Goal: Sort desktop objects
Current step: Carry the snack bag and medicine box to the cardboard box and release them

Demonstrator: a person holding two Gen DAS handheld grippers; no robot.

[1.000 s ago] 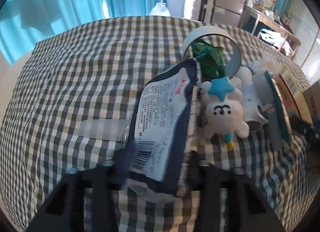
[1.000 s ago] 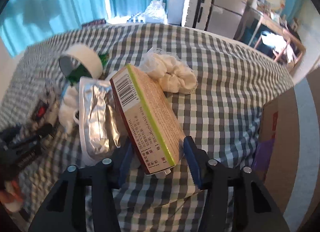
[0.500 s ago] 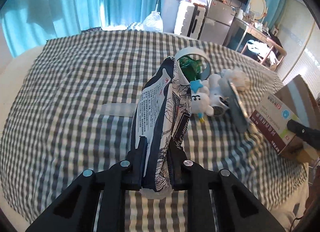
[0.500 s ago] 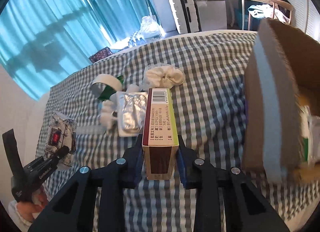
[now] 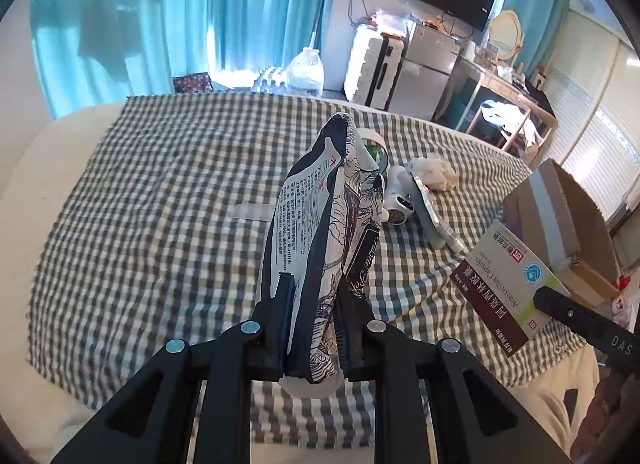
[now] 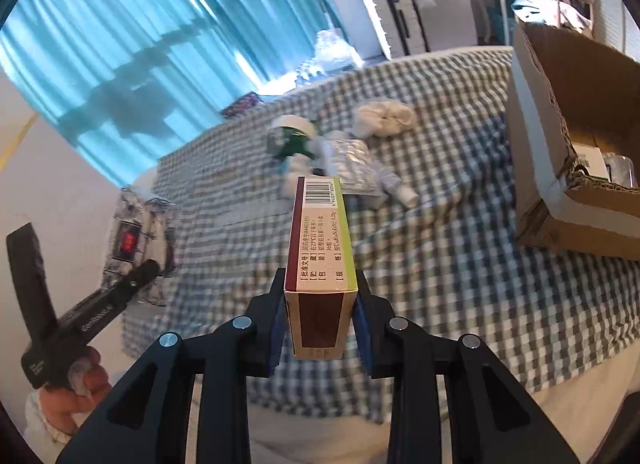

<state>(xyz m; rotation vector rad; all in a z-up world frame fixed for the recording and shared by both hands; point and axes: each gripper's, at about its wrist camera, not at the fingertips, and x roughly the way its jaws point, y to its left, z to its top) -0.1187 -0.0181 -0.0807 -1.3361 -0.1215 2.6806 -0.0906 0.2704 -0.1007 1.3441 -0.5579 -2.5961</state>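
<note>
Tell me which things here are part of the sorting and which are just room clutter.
In the job: snack bag in left tongs; medicine box in right tongs; cardboard box; foil pack; tape roll; white cloth.
Lying about: suitcase, TV, curtains.

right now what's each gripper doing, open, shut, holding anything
Left gripper: closed on the snack bag.
Right gripper: closed on the medicine box.

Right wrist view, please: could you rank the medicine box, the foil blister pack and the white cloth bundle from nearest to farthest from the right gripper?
1. Medicine box, clamped in the right gripper.
2. Foil blister pack, lying mid-table, straight ahead.
3. White cloth bundle, farther back, slightly right.
</note>
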